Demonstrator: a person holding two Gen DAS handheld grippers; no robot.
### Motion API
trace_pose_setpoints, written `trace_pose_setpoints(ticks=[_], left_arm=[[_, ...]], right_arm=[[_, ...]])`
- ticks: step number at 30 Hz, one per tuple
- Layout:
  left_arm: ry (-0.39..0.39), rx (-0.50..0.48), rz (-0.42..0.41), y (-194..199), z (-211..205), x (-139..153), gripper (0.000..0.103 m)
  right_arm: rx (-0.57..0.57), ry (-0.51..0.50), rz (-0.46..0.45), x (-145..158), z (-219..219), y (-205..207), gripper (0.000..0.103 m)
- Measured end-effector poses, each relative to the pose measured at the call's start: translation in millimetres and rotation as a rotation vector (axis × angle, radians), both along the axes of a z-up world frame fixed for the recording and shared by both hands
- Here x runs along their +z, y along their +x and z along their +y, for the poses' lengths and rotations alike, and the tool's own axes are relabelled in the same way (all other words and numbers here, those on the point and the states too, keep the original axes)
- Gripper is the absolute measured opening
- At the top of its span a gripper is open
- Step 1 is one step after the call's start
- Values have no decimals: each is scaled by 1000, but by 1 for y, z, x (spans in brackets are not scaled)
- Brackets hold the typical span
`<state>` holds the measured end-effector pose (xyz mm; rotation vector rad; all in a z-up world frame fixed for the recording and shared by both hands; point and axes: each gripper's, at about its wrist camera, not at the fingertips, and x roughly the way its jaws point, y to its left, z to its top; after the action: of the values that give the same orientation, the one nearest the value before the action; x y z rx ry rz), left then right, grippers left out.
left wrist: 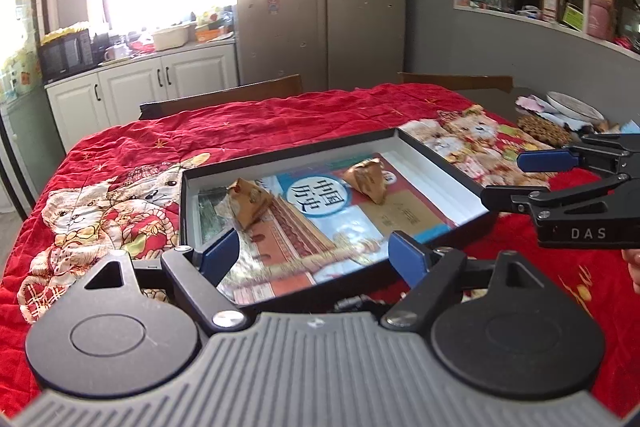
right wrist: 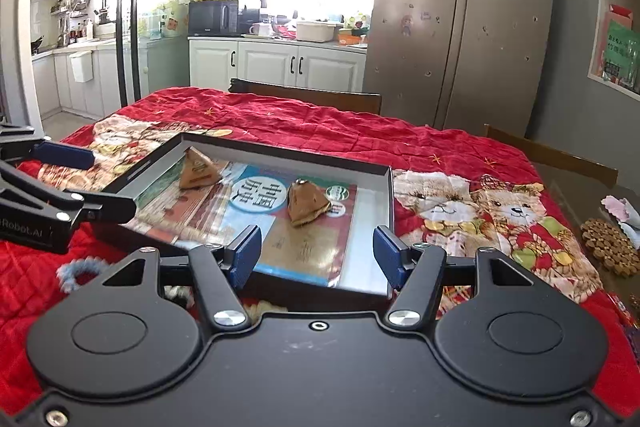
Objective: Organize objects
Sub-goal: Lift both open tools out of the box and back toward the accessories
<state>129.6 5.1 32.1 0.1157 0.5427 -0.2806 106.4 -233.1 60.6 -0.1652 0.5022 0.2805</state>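
Grippers both empty: left gripper (left wrist: 314, 253) jaws wide apart, right gripper (right wrist: 316, 257) jaws parted less, each hovering over the near edge of the black tray (left wrist: 440, 157) on the red quilt (left wrist: 280, 119). Inside lie a textbook (left wrist: 320, 223) titled "中国历史" and two brown pyramid packets (left wrist: 248, 203) (left wrist: 368, 181); right gripper body reads "DAS".

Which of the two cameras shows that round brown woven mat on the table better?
The right wrist view: the woven mat lies whole and sharp at the table's right edge. The left wrist view shows the same mat farther off, smaller, partly behind the right gripper.
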Motion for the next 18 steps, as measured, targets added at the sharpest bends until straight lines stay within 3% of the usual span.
trace_pose_setpoints(ticks=[18], left_arm=[[58,-126,7,-54,-11,-20,89]], right_arm=[[73,-8,-5,-6,-2,-82,60]])
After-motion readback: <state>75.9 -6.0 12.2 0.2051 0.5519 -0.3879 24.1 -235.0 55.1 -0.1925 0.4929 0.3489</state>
